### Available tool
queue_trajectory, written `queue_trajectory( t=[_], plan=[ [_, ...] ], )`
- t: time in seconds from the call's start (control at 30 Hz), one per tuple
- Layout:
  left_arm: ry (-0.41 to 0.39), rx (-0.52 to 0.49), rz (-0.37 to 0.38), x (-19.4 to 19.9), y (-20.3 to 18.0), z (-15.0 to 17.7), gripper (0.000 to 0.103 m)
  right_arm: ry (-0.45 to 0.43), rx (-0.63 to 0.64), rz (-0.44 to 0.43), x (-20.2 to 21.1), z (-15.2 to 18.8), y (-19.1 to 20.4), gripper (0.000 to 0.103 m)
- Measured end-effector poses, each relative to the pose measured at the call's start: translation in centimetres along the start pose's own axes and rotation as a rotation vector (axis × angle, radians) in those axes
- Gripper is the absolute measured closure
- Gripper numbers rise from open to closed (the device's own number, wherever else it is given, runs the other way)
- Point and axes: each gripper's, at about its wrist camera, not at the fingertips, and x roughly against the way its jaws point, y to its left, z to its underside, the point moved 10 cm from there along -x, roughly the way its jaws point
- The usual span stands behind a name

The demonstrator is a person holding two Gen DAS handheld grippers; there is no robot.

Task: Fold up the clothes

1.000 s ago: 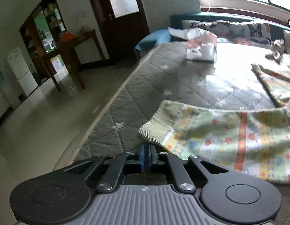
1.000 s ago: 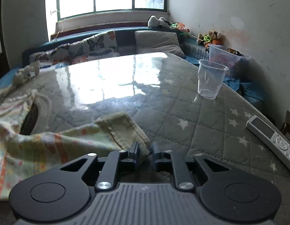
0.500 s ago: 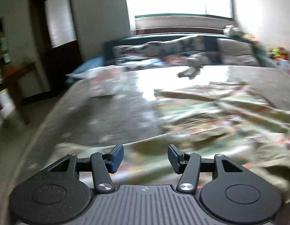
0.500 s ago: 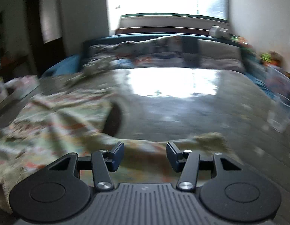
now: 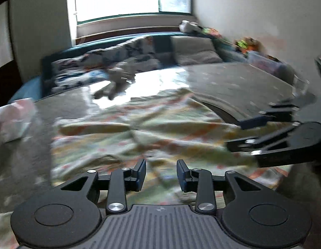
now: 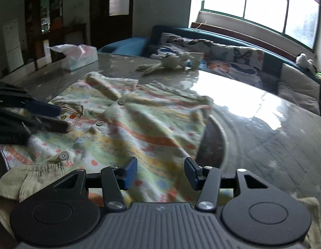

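A pale green and yellow patterned child's garment with snap buttons lies rumpled on the grey quilted bed; it also shows in the left wrist view. My left gripper is open and empty, just above the garment's near part. My right gripper is open and empty over the garment's lower edge. Each gripper shows in the other's view: the right one at the right edge, the left one at the left edge, both over the cloth.
A soft toy lies beyond the garment. A tissue pack sits at the bed's far left. Pillows line the headboard under the window. A clear cup stands at the right side of the bed.
Both grippers have let go of the garment's corners and opened. Both have swung round to face the garment and the window, and now hover over the cloth close together.
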Motion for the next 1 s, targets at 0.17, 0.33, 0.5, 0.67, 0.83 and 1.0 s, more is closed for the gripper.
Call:
queue_trajectory(
  t=[0.17, 0.33, 0.5, 0.67, 0.83, 1.0],
  plan=[
    [0.046, -0.097, 0.080, -1.1, -3.2, 1.8, 0.078, 0.046, 0.072, -0.045, -1.2, 1.1, 1.8, 0.052],
    [0.044, -0.169, 0.131, 0.1, -4.8, 3.5, 0.083, 0.058, 0.122, -0.115, 0.2, 2.1, 3.6, 0.052],
    [0.046, -0.191, 0.179, 1.3, -5.4, 4.1, 0.083, 0.089, 0.167, -0.211, 1.9, 3.0, 5.2, 0.053],
    [0.060, -0.198, 0.208, 1.4, -4.9, 3.3, 0.082, 0.102, 0.156, -0.274, 3.1, 2.3, 5.4, 0.053],
    [0.036, -0.157, 0.211, 0.6, -4.3, 1.3, 0.081, 0.058, 0.067, -0.201, 2.1, -1.2, 2.4, 0.053],
    [0.052, -0.149, 0.258, -1.2, -5.4, 0.9, 0.081, 0.067, -0.010, -0.121, -1.5, -3.6, -1.4, 0.058]
  ],
)
